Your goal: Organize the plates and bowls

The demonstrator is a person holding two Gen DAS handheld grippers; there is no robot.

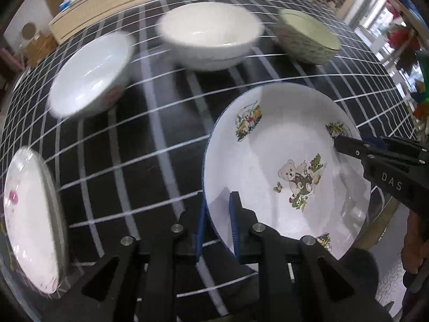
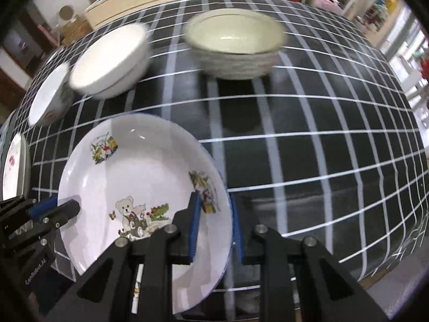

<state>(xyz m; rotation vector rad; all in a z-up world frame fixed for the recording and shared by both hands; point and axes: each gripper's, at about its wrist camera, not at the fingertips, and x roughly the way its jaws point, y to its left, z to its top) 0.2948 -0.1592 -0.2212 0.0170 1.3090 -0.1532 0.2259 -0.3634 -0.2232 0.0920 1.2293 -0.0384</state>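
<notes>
A white deep plate [image 1: 268,147] with a blue rim and teddy-bear pictures is held between both grippers over the black checked tablecloth [image 1: 150,139]. My left gripper [image 1: 217,214] is shut on its near rim, one blue pad inside and one outside. My right gripper [image 2: 214,214] is shut on the opposite rim of the same plate [image 2: 139,166]. Each gripper shows in the other's view: the right gripper [image 1: 337,142] at the plate's right edge, the left gripper [image 2: 67,209] at its left edge.
At the back stand a white bowl with a pink pattern [image 1: 88,75], a larger white bowl [image 1: 209,35] and a pale green bowl [image 1: 308,35]. A white plate with pink flowers [image 1: 29,220] lies at the left. The table edge [image 2: 375,273] runs along the right.
</notes>
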